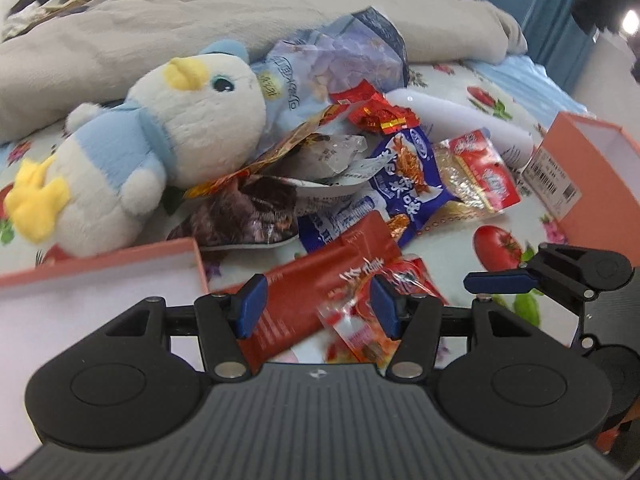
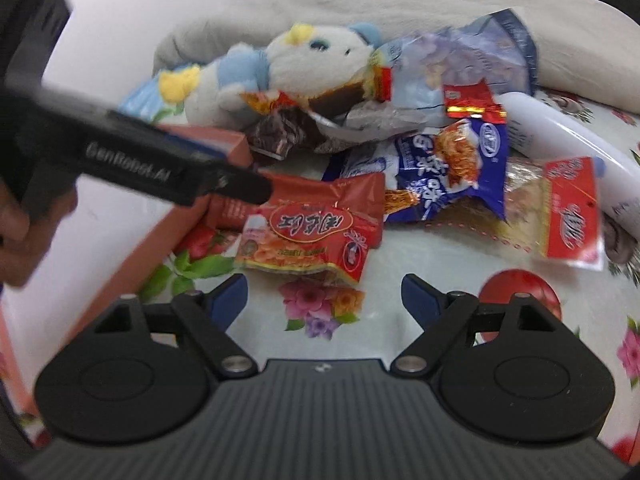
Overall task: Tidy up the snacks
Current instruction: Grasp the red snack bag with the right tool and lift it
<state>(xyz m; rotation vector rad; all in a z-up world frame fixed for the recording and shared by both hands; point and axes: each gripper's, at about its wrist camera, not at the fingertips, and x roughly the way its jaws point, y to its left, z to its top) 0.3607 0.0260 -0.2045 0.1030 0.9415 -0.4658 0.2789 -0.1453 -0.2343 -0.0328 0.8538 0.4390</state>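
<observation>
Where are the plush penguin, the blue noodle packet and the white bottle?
plush penguin (image 1: pixel 188 120): left wrist view, on its white face.
blue noodle packet (image 2: pixel 452 168): right wrist view, on the packet's front.
white bottle (image 2: pixel 560 140): right wrist view, on its side.

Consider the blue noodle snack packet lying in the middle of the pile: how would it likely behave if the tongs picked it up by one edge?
The blue noodle snack packet looks like thin, glossy film, so it may slip between the pads. It is crinkled and puffy, so it would probably flop and feel light. It overlaps other wrappers, so lifting it may shift them.
</observation>
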